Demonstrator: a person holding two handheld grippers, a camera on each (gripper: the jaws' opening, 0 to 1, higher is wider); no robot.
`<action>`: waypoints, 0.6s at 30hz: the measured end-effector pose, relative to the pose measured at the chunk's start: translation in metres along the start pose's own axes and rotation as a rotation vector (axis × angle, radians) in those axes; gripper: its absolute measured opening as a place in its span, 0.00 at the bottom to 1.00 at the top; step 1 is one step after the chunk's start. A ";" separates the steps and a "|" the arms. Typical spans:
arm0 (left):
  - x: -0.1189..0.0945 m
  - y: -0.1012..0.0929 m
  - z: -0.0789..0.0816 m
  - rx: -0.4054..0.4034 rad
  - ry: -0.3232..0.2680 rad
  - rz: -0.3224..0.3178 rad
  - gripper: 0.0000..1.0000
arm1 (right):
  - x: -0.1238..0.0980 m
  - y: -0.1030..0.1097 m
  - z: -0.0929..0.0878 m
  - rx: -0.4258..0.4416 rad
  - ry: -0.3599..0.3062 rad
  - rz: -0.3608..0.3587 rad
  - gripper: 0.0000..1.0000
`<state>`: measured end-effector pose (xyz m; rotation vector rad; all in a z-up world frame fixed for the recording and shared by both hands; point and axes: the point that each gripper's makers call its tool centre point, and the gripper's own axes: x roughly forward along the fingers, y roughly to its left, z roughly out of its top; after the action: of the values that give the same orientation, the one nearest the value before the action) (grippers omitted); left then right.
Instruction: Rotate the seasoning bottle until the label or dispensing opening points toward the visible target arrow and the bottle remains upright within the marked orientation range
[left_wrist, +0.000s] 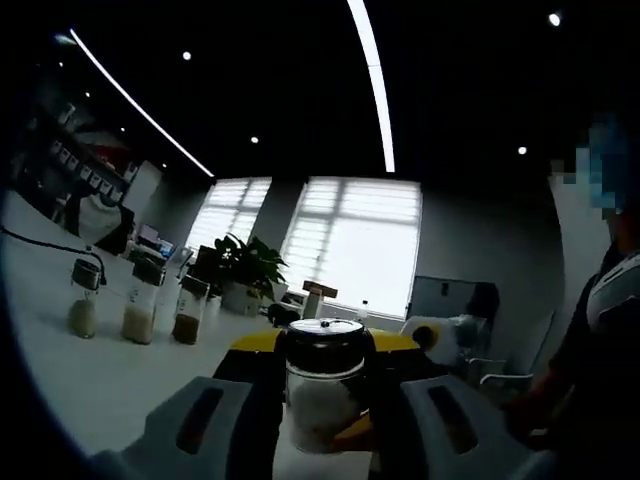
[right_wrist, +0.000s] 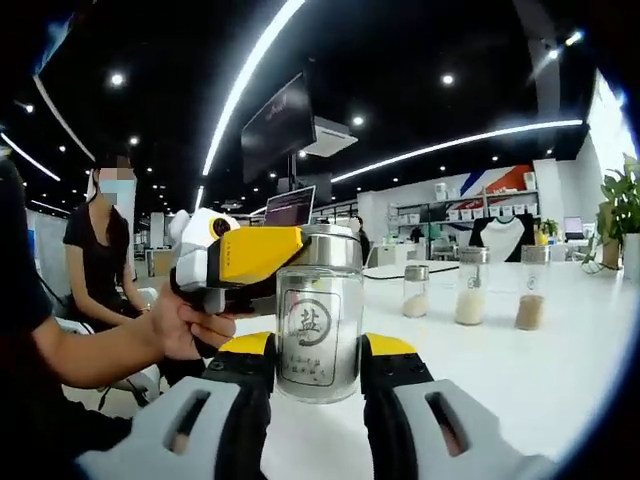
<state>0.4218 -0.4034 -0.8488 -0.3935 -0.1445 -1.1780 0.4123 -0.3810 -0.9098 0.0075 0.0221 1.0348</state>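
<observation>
Between the right gripper's (right_wrist: 318, 385) yellow-and-black jaws, at 6 o'clock in the right gripper view: the seasoning bottle (right_wrist: 318, 320), upright on the white table (right_wrist: 520, 380), printed label turned to the camera, silver cap on top. Jaws close against the glass on both sides and apparently clamped on it, though true contact hard to confirm through the fisheye. Just behind the bottle, at 9 to 10 o'clock, the left gripper (right_wrist: 245, 262) reaching in at cap height, with a person's hand (right_wrist: 190, 325) on its handle. In the left gripper view, same bottle at 6 o'clock, standing between that gripper's (left_wrist: 320, 420) jaws; gap either side dark, so closed or merely flanking cannot be told. At 9 o'clock there, well apart, three spare shakers (left_wrist: 135, 305) in a row; beyond them a potted plant (left_wrist: 245, 270).

No target arrow to be made out on the table. Main risks: twisting with both grippers engaged, likely to tilt or topple the bottle; glass slipping in a loose grip; overshooting the heading with no visible mark to stop at.
</observation>
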 end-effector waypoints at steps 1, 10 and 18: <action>0.000 0.000 0.000 0.007 0.004 0.001 0.32 | 0.000 0.000 -0.001 0.008 0.002 0.000 0.32; 0.000 0.007 0.003 -0.029 -0.048 0.094 0.33 | 0.000 -0.007 0.002 -0.066 -0.010 -0.151 0.31; 0.000 0.015 -0.002 -0.022 -0.075 0.206 0.34 | 0.005 -0.012 -0.006 -0.138 0.028 -0.254 0.31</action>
<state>0.4350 -0.3998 -0.8543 -0.4608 -0.1521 -0.9630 0.4253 -0.3833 -0.9162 -0.1323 -0.0228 0.7808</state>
